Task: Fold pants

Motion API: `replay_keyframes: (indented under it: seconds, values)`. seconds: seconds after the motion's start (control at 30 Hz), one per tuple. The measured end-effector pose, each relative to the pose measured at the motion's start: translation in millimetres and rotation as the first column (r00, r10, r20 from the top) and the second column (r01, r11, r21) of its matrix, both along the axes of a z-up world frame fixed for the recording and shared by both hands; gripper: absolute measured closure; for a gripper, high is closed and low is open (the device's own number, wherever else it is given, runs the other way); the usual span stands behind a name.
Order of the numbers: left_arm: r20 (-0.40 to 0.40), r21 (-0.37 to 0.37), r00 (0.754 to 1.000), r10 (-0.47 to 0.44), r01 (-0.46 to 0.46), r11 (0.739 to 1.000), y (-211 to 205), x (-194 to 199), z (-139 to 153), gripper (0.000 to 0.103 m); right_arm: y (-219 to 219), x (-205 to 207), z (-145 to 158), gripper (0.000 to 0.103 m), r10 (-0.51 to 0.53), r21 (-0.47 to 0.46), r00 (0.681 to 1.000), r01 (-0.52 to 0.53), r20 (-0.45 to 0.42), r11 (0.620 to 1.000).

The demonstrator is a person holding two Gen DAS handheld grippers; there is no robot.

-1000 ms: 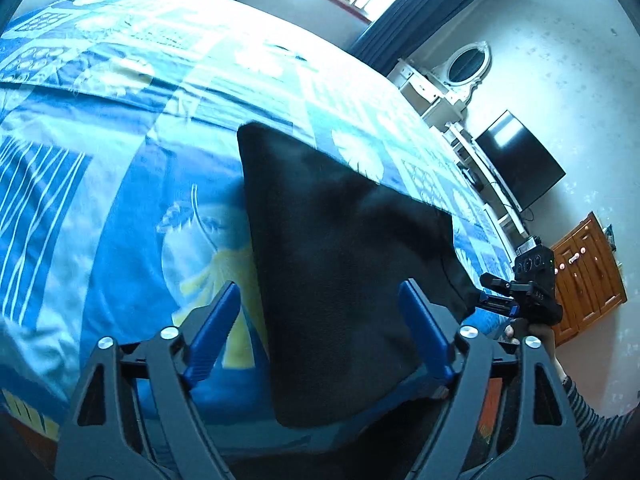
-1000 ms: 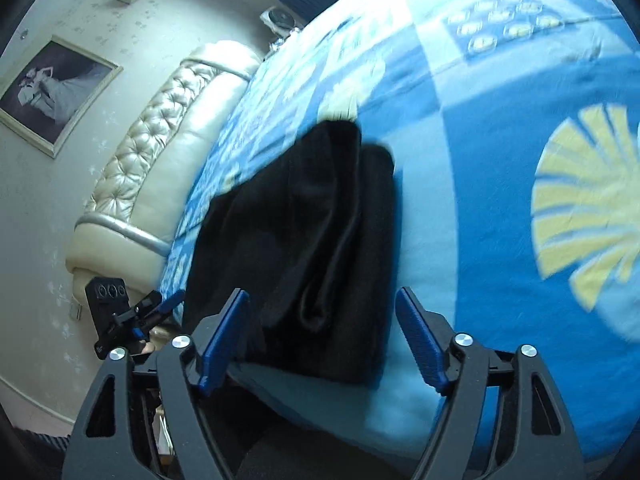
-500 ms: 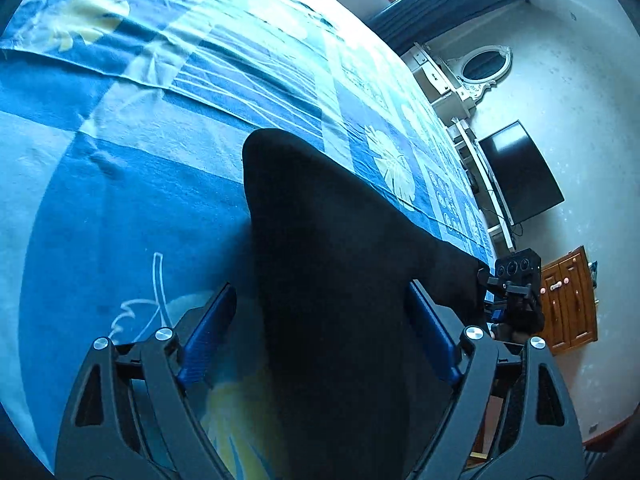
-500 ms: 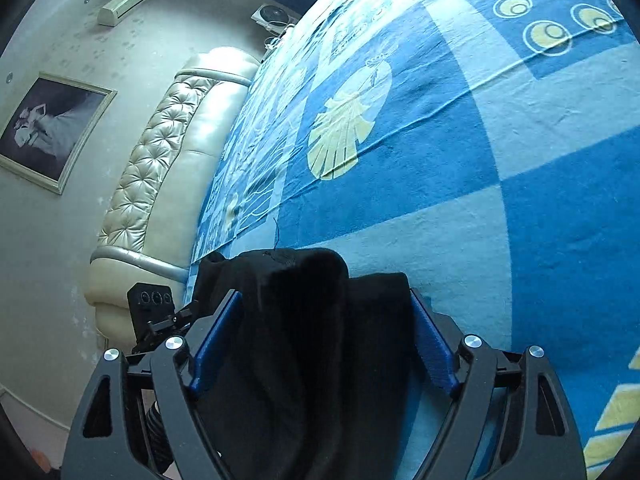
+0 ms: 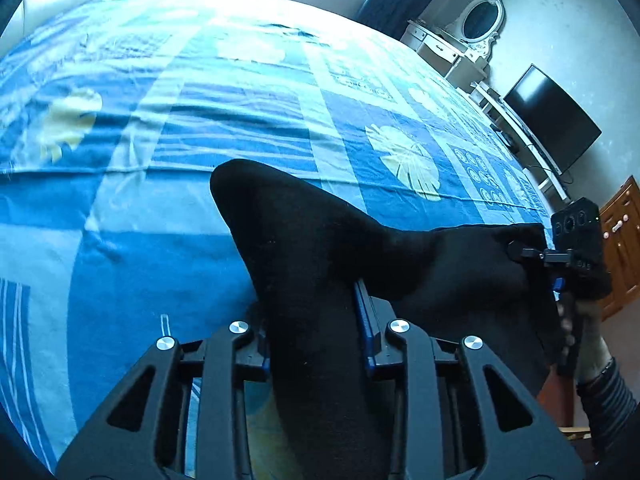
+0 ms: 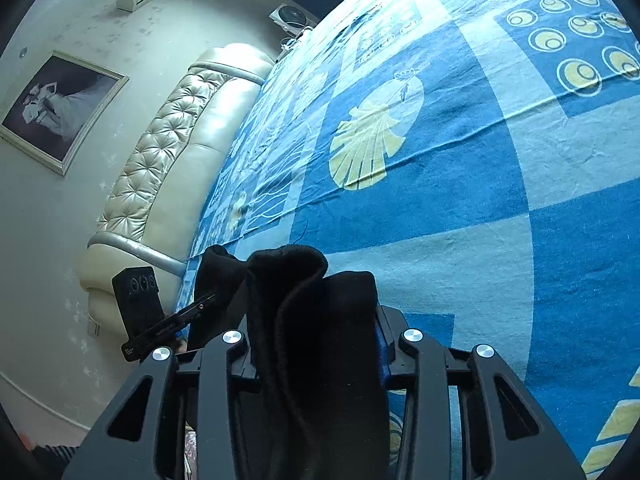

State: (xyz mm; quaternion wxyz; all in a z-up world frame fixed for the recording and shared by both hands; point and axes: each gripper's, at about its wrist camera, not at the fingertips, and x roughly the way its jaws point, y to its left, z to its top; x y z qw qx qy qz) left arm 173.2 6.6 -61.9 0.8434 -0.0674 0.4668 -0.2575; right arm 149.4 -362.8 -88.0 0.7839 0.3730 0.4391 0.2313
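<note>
A: Pants status?

B: The black pants are bunched and lifted at one end, over the near edge of the bed. My left hand-held gripper is closed tight on a thick gather of them. My right hand-held gripper is clamped on another bunched end, with the cloth rising in rolls between its fingers.

A: Any fold done?

B: Can't tell for sure. The cloth looks layered, so I'd guess at least one fold is in. Nothing lies flat.

A: What's left?

B: I judge we're mid-task: carry both ends across, lay the pants on the blue patterned bedspread, smooth them, let go. The headboard is well off to the side.
</note>
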Motion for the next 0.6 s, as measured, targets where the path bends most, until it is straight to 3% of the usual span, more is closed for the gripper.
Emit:
replay_keyframes:
  seconds: [0.33, 0.6]
  values:
    - [0.081, 0.073, 0.995, 0.050, -0.056, 0.996, -5, 67, 16, 0.074, -2, 55, 15, 0.066, -0.033, -0.001, 0.997, 0.034, 0.065, 0.999]
    - [0.097, 0.139, 0.992, 0.086, -0.099, 0.985, -5, 107, 5, 0.074, 0, 104, 4, 0.066, -0.048, -0.013, 0.997, 0.048, 0.053, 0.999]
